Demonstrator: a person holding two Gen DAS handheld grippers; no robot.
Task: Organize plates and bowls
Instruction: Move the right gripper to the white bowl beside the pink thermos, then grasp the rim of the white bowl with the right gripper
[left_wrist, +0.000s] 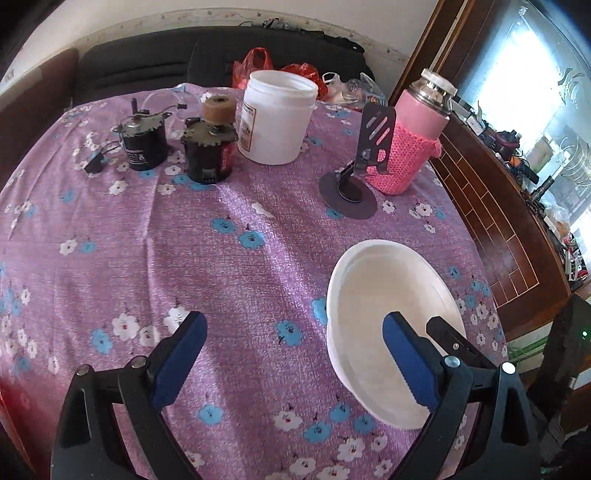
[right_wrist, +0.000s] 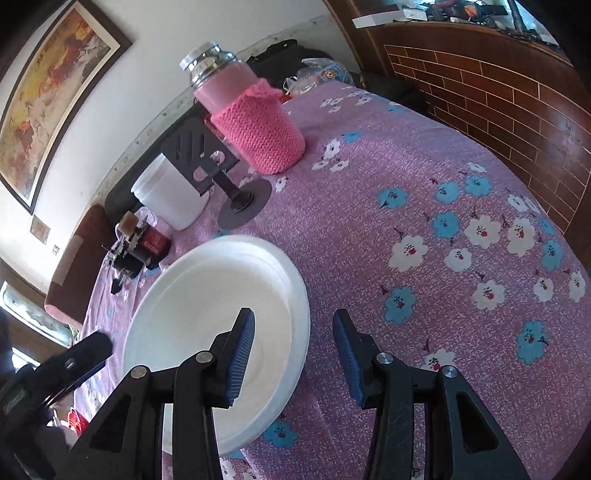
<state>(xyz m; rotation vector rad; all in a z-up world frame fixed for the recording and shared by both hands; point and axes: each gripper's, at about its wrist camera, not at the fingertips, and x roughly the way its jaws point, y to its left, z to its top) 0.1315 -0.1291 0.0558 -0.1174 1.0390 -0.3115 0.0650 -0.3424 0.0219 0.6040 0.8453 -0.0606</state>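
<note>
A stack of white foam plates (left_wrist: 384, 306) lies on the purple flowered tablecloth (left_wrist: 229, 258); it also shows in the right wrist view (right_wrist: 207, 295). My left gripper (left_wrist: 291, 354) is open, its right finger over the stack's near rim and its left finger over bare cloth. My right gripper (right_wrist: 291, 350) is open, with its left finger over the plates' rim and its right finger over the cloth. Neither holds anything. The right gripper's dark tip (left_wrist: 443, 332) shows over the plates in the left wrist view.
At the back stand a white plastic tub (left_wrist: 275, 118), a pink knit-sleeved flask (left_wrist: 413, 136), a black phone stand (left_wrist: 354, 184) and two small motors (left_wrist: 177, 144). A brown tiled cabinet (left_wrist: 498, 236) runs along the table's right edge. A dark sofa (left_wrist: 147, 62) lies behind.
</note>
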